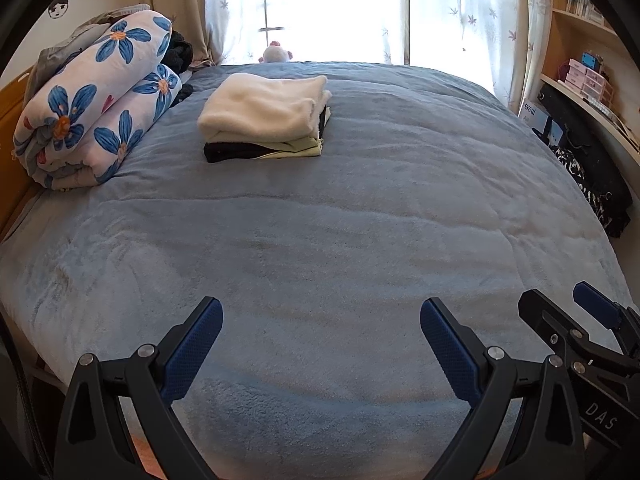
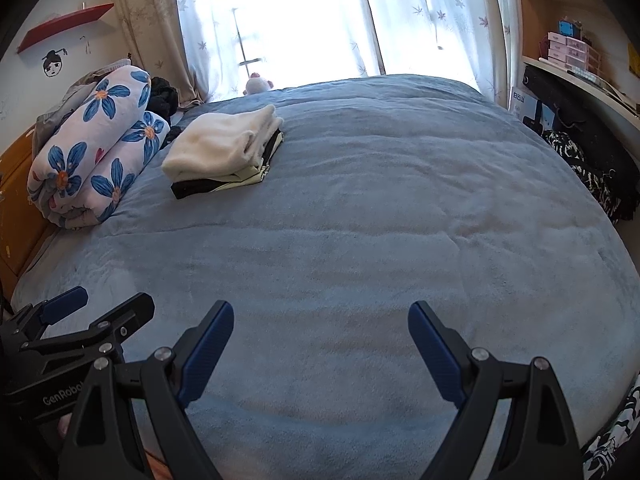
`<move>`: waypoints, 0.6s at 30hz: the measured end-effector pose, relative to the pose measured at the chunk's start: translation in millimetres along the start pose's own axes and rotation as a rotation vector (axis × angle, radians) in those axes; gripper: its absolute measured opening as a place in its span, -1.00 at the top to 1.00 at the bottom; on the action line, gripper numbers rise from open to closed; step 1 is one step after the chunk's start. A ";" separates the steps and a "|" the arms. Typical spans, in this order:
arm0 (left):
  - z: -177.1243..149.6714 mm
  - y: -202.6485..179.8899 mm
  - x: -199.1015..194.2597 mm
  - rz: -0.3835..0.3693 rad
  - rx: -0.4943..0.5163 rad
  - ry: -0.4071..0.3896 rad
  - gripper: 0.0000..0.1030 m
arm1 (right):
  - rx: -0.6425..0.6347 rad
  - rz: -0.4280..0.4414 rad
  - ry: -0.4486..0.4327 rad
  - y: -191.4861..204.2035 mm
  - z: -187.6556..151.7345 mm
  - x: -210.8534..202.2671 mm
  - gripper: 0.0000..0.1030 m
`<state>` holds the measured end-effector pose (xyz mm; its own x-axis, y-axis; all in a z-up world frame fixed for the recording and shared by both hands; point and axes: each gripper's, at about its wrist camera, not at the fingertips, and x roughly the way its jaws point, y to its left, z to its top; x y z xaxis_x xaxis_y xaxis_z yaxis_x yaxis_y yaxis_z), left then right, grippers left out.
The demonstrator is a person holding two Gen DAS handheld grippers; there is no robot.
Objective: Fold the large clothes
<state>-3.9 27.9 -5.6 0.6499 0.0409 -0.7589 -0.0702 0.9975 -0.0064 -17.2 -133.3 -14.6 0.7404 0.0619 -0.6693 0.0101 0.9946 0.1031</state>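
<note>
Where the blue blanket (image 1: 360, 220) covers the whole bed, a rolled floral quilt (image 1: 96, 108) lies at its left edge. Folded clothes stack (image 1: 264, 116): white fleece on top, pale green and black beneath, resting on the blanket's far-left part, just beside the quilt. Left gripper (image 1: 320, 344) and right gripper (image 2: 320, 344): side by side over the near blanket, jaws spread wide, nothing between them.
</note>
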 end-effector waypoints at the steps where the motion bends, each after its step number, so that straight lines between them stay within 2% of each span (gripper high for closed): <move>1: 0.0 -0.2 0.1 0.000 0.001 0.000 -0.91 | 0.000 0.000 0.000 0.2 0.0 0.1 -0.74; 18: 0.3 0.6 0.5 0.000 0.001 0.000 -0.91 | 0.001 -0.002 0.000 -0.8 0.5 0.9 -0.74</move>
<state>-3.3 28.5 -5.8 0.6496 0.0411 -0.7591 -0.0695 0.9976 -0.0055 -16.2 -134.0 -14.9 0.7402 0.0604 -0.6696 0.0117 0.9947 0.1026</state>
